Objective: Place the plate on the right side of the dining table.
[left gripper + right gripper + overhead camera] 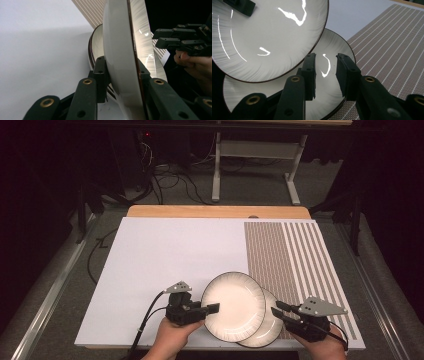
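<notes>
Two white plates with dark rims lie near the table's front edge. The upper plate (232, 306) (117, 50) (269, 35) is tilted up, overlapping the lower plate (272, 322) (96, 47) (262, 95). My left gripper (214, 308) (121, 67) is shut on the upper plate's left rim. My right gripper (278, 310) (325, 67) is open, its jaws hovering over the right part of the lower plate with nothing clamped. In the left gripper view the right gripper (160, 37) shows beyond the raised plate.
The plates rest on a white board (165, 255) that covers a wooden table. A brown striped placemat (300, 255) (392, 45) lies on the right side, partly under the lower plate. Cables and a desk frame (255, 165) stand on the floor behind.
</notes>
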The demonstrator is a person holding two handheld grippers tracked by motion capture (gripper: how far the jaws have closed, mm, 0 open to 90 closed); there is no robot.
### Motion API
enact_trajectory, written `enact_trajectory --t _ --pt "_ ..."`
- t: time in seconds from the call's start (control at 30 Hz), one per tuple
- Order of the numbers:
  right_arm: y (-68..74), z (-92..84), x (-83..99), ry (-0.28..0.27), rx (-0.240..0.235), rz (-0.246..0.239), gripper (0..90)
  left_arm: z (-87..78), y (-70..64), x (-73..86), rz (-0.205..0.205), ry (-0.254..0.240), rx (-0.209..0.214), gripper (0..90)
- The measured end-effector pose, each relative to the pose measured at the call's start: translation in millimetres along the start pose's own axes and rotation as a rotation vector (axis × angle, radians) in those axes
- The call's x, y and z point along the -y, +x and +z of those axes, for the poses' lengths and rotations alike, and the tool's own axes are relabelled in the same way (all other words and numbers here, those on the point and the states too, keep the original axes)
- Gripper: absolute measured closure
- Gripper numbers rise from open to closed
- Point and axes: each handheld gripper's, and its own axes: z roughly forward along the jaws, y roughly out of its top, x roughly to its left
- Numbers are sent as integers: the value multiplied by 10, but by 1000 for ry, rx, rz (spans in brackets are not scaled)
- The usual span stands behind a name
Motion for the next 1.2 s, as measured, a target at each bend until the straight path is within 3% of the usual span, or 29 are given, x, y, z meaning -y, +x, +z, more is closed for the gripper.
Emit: enact_trajectory --t 0.33,0.63,0.93,1.2 --pt "-67 -64 12 -37 33 42 623 -67 1 -43 31 -62 21 755" --pt "-97 -95 16 -55 76 75 527 -113 -26 -83 93 -118 -4 771" --pt "-141 -129 18 -103 127 83 262 -165 16 -129 141 -167 -55 770" --pt "-223 -240 -10 -194 144 118 43 -264 17 -148 241 -235 -117 770"
